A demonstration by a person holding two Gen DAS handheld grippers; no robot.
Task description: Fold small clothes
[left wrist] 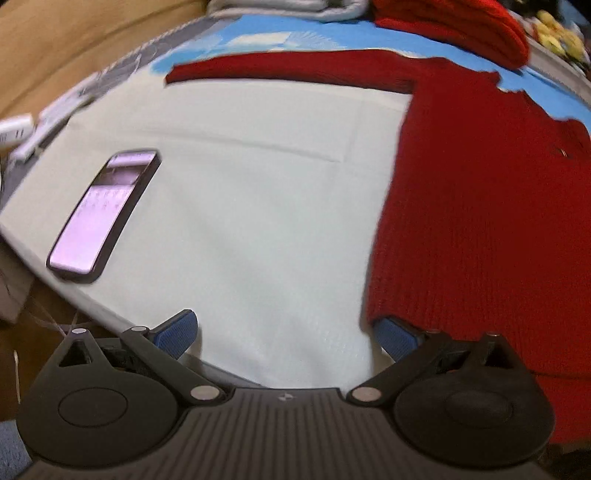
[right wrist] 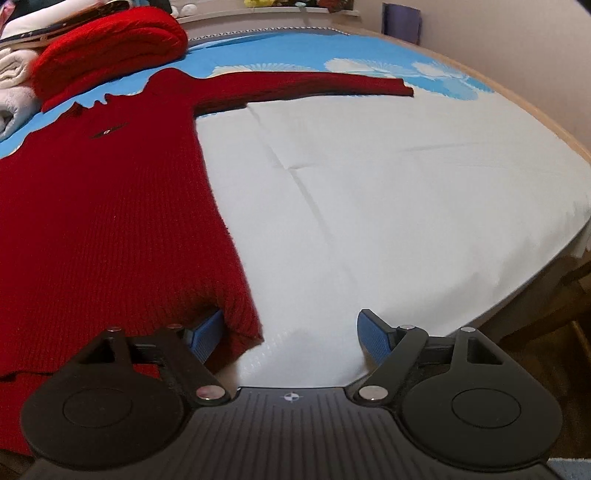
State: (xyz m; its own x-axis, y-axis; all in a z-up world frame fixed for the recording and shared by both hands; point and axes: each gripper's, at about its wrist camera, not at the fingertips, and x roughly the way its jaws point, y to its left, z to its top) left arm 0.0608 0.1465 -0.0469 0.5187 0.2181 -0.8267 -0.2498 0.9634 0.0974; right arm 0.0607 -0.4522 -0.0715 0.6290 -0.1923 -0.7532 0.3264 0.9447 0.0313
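A red knitted sweater (left wrist: 480,203) (right wrist: 110,203) lies flat on a white cloth (left wrist: 258,184) (right wrist: 369,184), both sleeves stretched out sideways. My left gripper (left wrist: 286,336) is open wide over the cloth at the near edge. Its right fingertip (left wrist: 397,338) sits at the sweater's lower left hem corner, and the gap holds only cloth. My right gripper (right wrist: 291,336) is open too. Its left fingertip (right wrist: 207,336) is tucked against the lower right hem corner, which droops over it into the gap. The other fingertip (right wrist: 375,336) stands apart on bare cloth.
A lit phone (left wrist: 105,210) lies on the cloth at the left. A folded red garment (left wrist: 454,26) (right wrist: 110,40) rests on the blue patterned cover behind the sweater, with white towels (right wrist: 14,81) beside it. The surface's wooden edge (right wrist: 535,110) curves along the right.
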